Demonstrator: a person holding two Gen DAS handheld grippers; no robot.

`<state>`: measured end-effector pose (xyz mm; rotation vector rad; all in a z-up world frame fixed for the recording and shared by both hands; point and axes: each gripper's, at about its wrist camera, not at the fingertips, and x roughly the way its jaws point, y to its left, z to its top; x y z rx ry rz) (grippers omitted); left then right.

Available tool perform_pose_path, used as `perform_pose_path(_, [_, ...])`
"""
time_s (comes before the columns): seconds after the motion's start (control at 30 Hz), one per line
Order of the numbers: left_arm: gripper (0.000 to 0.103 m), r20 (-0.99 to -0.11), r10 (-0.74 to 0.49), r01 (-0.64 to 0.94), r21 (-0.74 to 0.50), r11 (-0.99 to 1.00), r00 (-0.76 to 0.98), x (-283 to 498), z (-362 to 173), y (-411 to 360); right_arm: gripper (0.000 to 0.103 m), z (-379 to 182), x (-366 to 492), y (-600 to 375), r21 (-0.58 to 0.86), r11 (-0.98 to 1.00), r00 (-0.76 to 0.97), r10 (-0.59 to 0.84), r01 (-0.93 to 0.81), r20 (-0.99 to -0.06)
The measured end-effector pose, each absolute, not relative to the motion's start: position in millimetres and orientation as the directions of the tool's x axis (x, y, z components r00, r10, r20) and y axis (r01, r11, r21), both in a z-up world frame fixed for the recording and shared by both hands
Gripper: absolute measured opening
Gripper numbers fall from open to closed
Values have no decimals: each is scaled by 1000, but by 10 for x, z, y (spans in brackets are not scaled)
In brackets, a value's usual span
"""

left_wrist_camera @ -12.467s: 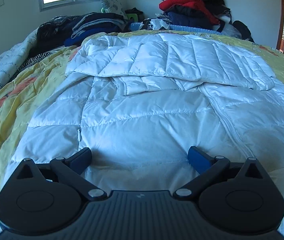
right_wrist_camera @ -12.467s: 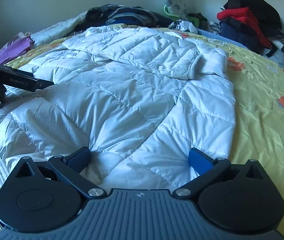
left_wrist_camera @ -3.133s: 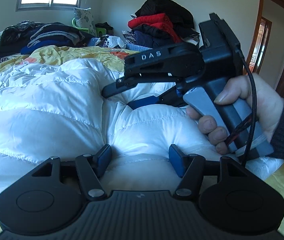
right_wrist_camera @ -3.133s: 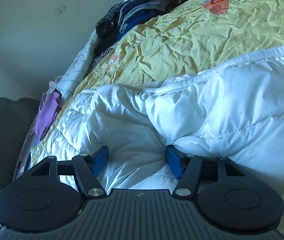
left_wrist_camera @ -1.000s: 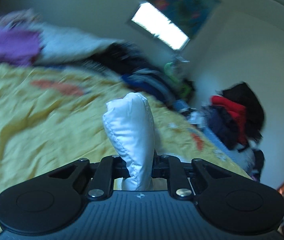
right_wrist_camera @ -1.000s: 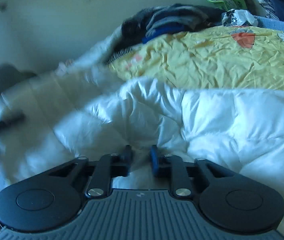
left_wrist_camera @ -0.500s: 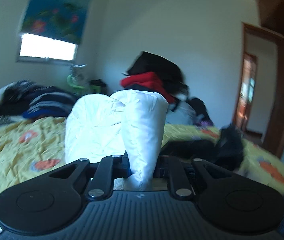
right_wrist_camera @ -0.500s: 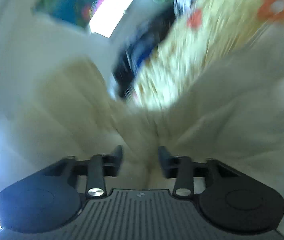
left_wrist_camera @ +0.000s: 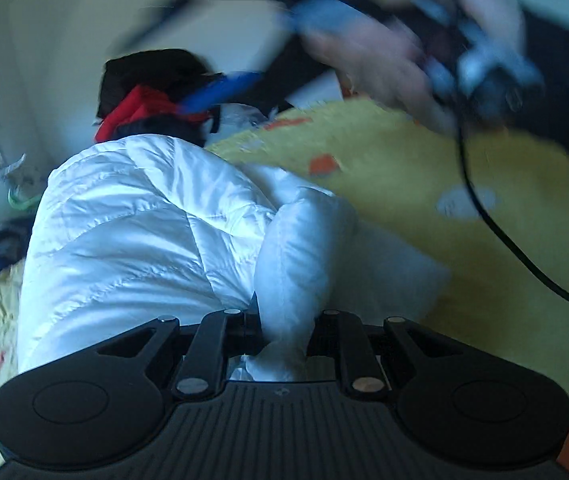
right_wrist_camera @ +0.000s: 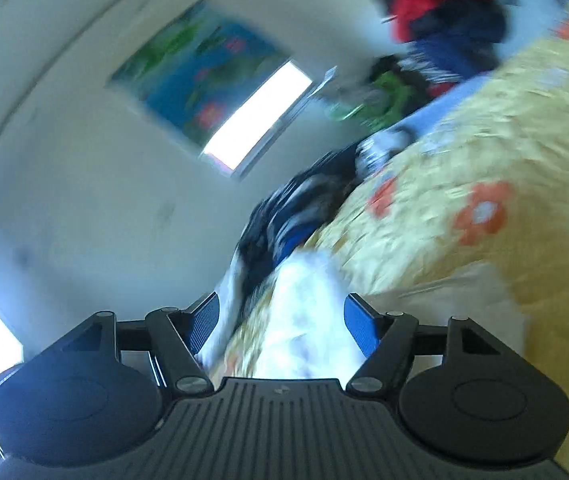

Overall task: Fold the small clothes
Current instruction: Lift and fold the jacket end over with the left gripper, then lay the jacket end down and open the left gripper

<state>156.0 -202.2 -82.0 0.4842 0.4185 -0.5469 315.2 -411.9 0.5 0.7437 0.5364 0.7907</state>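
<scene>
A white puffer jacket [left_wrist_camera: 132, 232] is bunched over the yellow flowered bedspread [left_wrist_camera: 424, 208]. My left gripper [left_wrist_camera: 284, 324] is shut on a thick fold of the jacket, which stands up between its fingers. My right gripper [right_wrist_camera: 280, 320] is open, tilted and blurred by motion, with its blue pads [right_wrist_camera: 358, 326] apart. A blurred white piece of the jacket [right_wrist_camera: 304, 320] shows between the pads, and I cannot tell whether they touch it. The right gripper also shows in the left wrist view [left_wrist_camera: 228, 90], held by a hand [left_wrist_camera: 380, 56] above the bed.
A pile of red, black and blue clothes [left_wrist_camera: 144, 100] sits at the far end of the bed. Dark clothes [right_wrist_camera: 284, 220] lie by the wall under the window [right_wrist_camera: 256, 116]. A black cable [left_wrist_camera: 484, 216] hangs from the right hand tool.
My right gripper has opened and let go of the jacket, and swung upward. My left gripper keeps its hold and has turned down toward the bed with the jacket.
</scene>
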Motion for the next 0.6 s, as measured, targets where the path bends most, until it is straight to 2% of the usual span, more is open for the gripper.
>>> perform_pose_path(0.13, [16,-515,-375,585,340,736,771,1628,-916,-2132,78,13,3324,-3552,697,476,454,859,-537,-237])
perform_pose_path(0.27, [15,-513,-368,582,354,732,775,1736,-926,-2141,79,31,3572,-3195,620,563,470,819,-546,-330])
perform_pose_path(0.4, [15,-501,-379,583,350,733,778,1736,-953,-2159,75,-220,3792,-2900,412,729,516,681,-546,-520])
perform_pose_path(0.43, [15,-502,-383,585,344,734,775,1763,-952,-2165,77,-326,3755,-2829,331,749,534,649,-574,-542])
perform_pose_path(0.5, [14,-511,-388,590,326,738,767,1815,-962,-2178,79,-507,3715,-2784,283,754,558,638,-593,-531])
perform_pose_path(0.6, [12,-503,-394,593,332,734,769,1828,-1022,-2174,79,-667,3727,-2903,367,743,556,665,-560,-499])
